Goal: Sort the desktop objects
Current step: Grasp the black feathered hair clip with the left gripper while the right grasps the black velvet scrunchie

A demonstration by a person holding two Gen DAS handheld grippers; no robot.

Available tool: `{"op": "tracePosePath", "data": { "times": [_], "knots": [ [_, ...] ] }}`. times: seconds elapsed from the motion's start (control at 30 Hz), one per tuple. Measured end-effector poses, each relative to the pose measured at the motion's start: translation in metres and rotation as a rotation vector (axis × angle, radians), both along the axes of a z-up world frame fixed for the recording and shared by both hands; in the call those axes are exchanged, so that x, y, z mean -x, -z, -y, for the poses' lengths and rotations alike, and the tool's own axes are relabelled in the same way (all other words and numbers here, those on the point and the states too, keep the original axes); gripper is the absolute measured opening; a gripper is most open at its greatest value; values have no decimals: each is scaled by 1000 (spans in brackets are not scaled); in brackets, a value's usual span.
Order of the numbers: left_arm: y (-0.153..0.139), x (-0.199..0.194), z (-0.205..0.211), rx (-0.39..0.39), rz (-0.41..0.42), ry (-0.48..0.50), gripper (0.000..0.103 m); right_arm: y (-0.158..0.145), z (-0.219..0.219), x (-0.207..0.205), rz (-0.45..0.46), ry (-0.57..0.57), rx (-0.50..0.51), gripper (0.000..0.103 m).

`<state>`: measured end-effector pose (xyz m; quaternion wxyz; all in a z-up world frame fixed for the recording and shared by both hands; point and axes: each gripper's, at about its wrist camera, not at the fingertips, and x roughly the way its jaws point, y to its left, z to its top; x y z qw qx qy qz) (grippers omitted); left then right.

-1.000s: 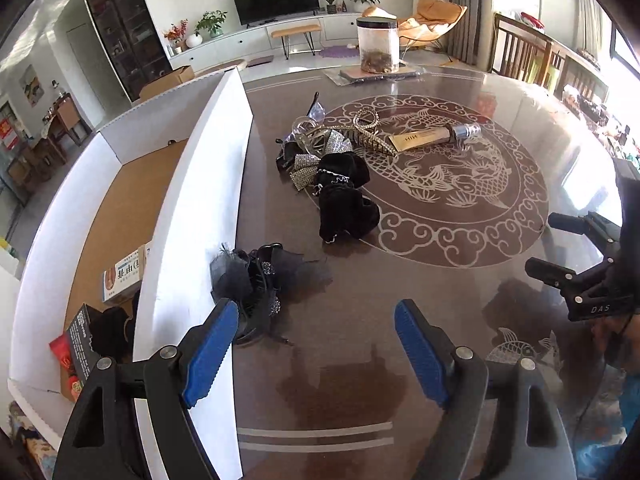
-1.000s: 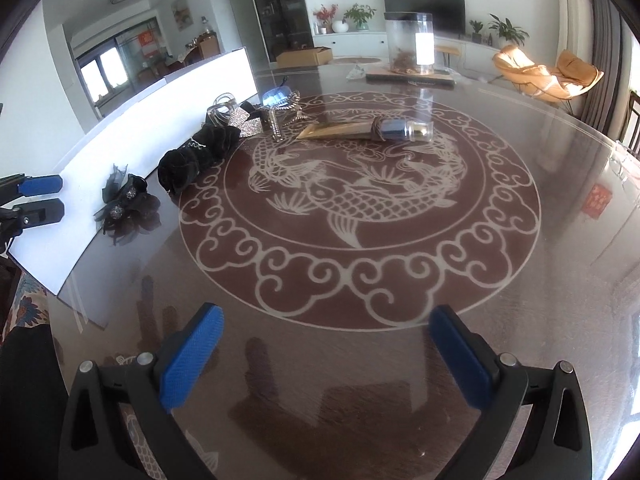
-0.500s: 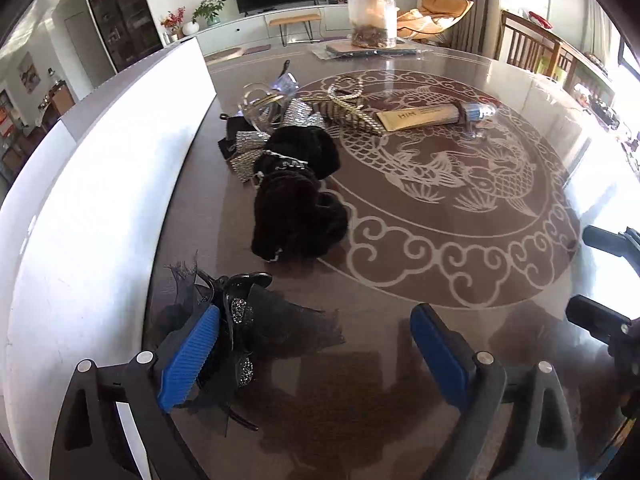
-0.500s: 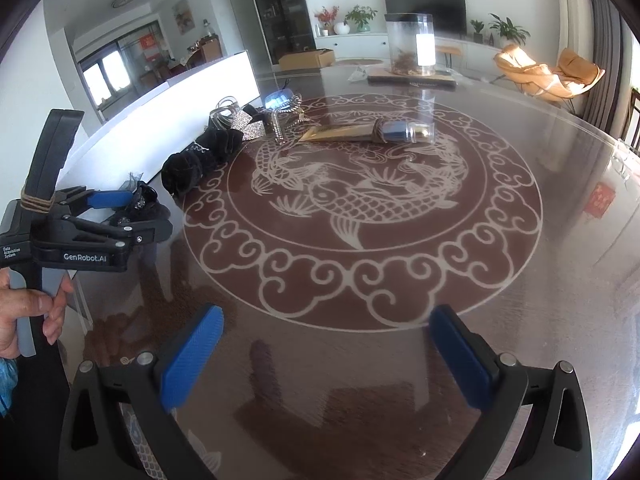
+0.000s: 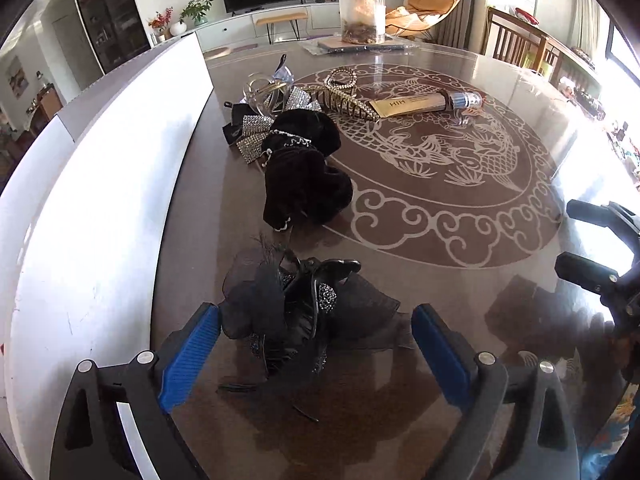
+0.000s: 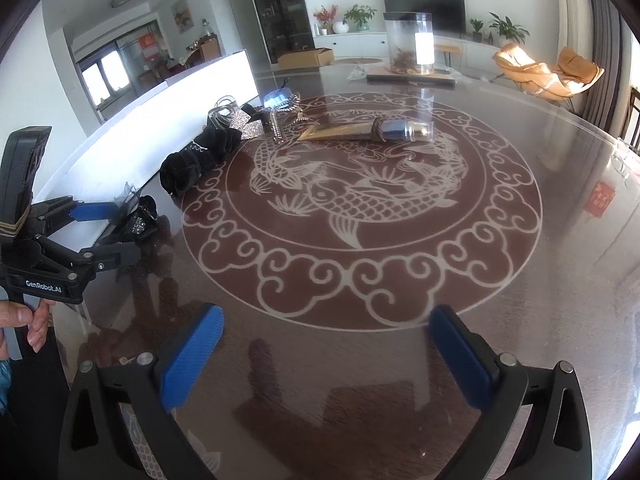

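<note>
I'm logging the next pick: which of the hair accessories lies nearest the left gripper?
The black feathered hair clip, lying between the open left gripper's fingers; the black velvet scrunchie and the gold claw clip lie farther away.

The left gripper pointed steeply down with its blue pads spread wide, the right gripper likewise stood agape, and a hand gripped the left handle.

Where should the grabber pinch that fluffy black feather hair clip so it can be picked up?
Pinch the hard black clip in the middle, not the floppy feathers and net. Come from above with the left gripper, one finger on each side. It lies flat on the table, and the white box wall stands close on one side.
</note>
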<state>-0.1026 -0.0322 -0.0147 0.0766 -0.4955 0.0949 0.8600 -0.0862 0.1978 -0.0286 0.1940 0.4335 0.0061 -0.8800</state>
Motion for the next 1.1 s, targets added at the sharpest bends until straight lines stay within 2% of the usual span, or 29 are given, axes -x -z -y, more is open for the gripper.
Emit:
{"op": "tracePosePath", "data": {
  "times": [0.03,0.2,0.27,0.3,0.33,0.4,0.5,0.6,0.7,0.77,0.87,0.9,0.93,0.97,1.03,1.1],
  "knots": [
    [5,2,1,10,6,-15,100,0,0,0,1,0,0,103],
    [7,5,12,-85,0,-50,100,2,3,1,8,-7,-9,103],
    [5,-1,12,-91,-39,-41,85,2,4,1,7,-7,-17,103],
    [2,-3,11,-93,-52,-39,67,2,4,1,7,-7,-20,103],
    [0,-5,11,-96,-55,-41,54,2,4,1,7,-7,-22,103],
    [-1,-10,14,-103,-60,-62,42,2,5,1,7,-7,-26,103],
    [0,-18,19,-121,-69,-104,42,1,4,5,3,11,-5,103],
    [1,-18,16,-93,-81,-111,42,-6,26,29,48,-40,89,103],
    [2,-17,15,-88,-87,-112,43,-22,73,67,70,-124,173,100],
    [2,-17,19,-99,-84,-126,42,-29,114,95,98,-188,166,94],
    [2,-14,27,-132,-81,-151,42,-26,166,131,165,-240,120,91],
    [2,-14,29,-145,-81,-153,42,-21,178,140,189,-242,96,88],
    [2,-13,30,-153,-80,-154,42,-16,189,146,205,-242,65,74],
    [2,-13,31,-160,-80,-154,42,-12,197,149,212,-241,19,55],
    [1,-13,34,-186,-77,-152,42,-12,201,146,165,-251,-43,46],
    [1,-13,35,-208,-75,-149,42,-14,192,137,151,-256,-40,43]
  ]
}}
